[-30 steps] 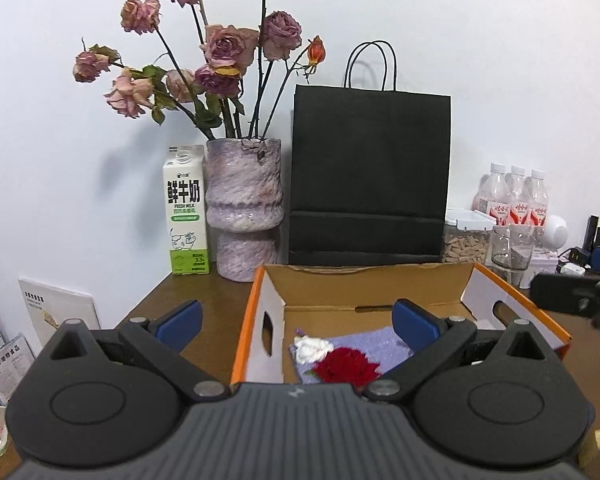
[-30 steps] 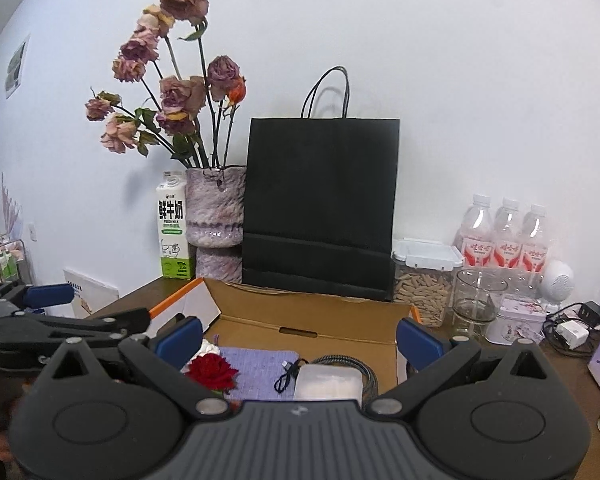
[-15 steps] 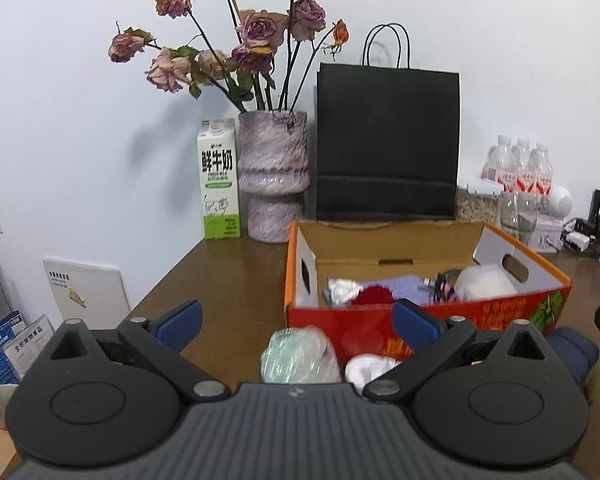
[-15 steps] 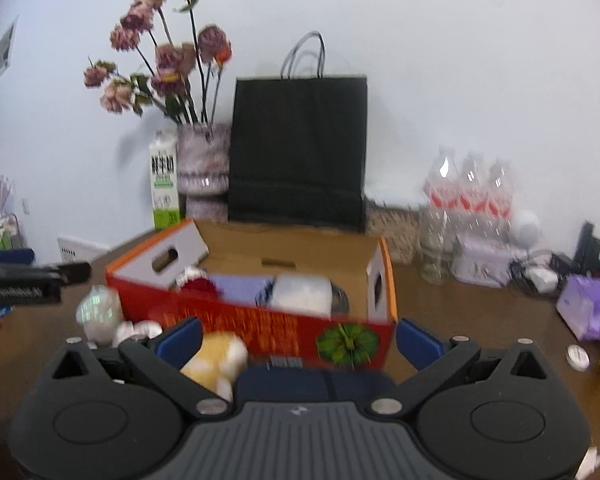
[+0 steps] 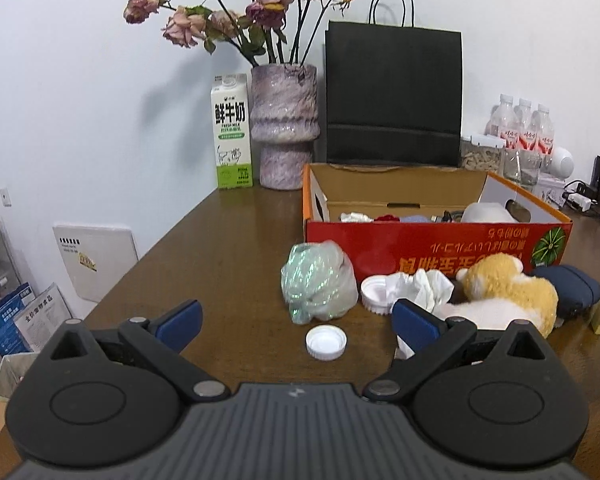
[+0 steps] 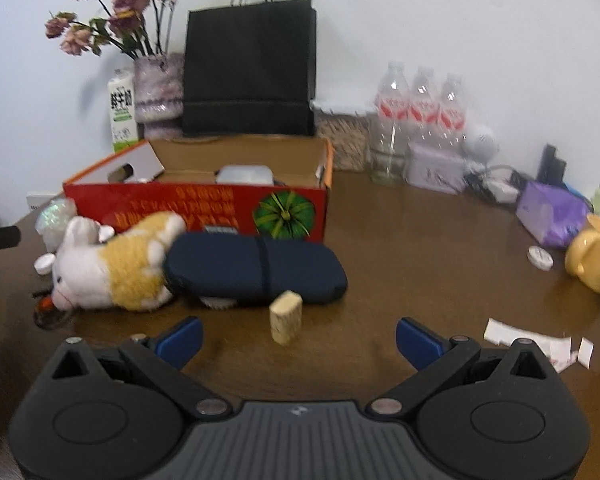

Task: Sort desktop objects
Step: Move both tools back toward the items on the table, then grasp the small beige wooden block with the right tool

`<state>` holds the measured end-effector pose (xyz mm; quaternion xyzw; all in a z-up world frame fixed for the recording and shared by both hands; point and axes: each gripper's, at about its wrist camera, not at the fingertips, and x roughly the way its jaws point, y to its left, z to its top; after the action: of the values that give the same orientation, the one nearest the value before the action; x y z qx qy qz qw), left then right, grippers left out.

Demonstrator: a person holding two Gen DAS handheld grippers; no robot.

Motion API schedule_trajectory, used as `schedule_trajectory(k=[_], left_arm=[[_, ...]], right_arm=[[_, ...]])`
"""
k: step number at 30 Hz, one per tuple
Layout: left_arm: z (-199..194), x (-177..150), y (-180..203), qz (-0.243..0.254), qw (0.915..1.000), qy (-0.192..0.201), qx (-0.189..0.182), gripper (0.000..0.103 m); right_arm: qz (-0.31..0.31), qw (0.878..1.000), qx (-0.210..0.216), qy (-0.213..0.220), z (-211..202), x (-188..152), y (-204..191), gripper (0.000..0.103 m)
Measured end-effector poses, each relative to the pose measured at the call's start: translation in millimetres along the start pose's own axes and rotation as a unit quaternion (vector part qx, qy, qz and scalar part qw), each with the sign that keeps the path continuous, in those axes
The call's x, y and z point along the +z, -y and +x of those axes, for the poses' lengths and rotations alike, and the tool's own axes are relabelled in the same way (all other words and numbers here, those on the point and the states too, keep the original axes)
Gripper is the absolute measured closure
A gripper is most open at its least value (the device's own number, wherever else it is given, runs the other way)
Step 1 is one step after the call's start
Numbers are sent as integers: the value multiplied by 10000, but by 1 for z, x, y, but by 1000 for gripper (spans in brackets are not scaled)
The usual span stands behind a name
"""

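Both grippers hover low over the brown desk (image 5: 228, 248) with nothing in them. The left gripper (image 5: 296, 322) has its jaws spread wide and empty, pointing toward a white bottle cap (image 5: 326, 343) lying just ahead. The right gripper (image 6: 298, 338) is equally wide open and empty, with a small cork block (image 6: 286, 317) standing upright between and just beyond its fingertips.

The sorting looks partly done, judging from how things lie. The red cardboard box (image 5: 436, 242) already holds several items: a red flower, something white, a purple piece, a cable and a pale rounded object, though the near wall hides most of them. Plenty is left outside, in front of the box.

Counted on the desk near the box: one crumpled iridescent plastic bag (image 5: 320, 282), one ribbed white lid (image 5: 374, 295) touching one crumpled white tissue (image 5: 424, 286), one plush dog (image 6: 112, 264) lying on its side, and one dark blue pouch (image 6: 256, 266) touching the plush, plus the cap and the cork block. Farther to the right sit one yellow mug (image 6: 594, 258), one purple packet (image 6: 552, 216), one small round white lid (image 6: 540, 257) and a few torn paper scraps (image 6: 536, 344).

Three water bottles (image 6: 422, 108) stand at the back wall.
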<state>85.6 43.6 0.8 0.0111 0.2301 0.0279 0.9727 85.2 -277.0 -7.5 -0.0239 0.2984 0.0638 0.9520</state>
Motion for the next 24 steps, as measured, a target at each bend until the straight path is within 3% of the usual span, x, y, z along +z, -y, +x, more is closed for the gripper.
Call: schedule_trajectory(k=[8, 14, 17, 19, 24], left_arm=[[6, -7, -2, -44, 9999, -94, -64, 0], [16, -9, -5, -106, 9996, -245, -42, 0], [19, -11, -5, -118, 9995, -281, -56, 0], [20, -12, -3, -101, 9995, -303, -64, 0], [21, -14, -2, -99, 9994, -337, -66, 0]], right_arm=[[-9, 9999, 20, -142, 26, 3, -5, 17], [110, 9996, 80, -237, 47, 11, -5, 42], [164, 9995, 143, -221, 52, 11, -5, 63], [134, 9996, 165, -169, 52, 10, -5, 86], [221, 9995, 205, -33, 46, 9, -2, 85]])
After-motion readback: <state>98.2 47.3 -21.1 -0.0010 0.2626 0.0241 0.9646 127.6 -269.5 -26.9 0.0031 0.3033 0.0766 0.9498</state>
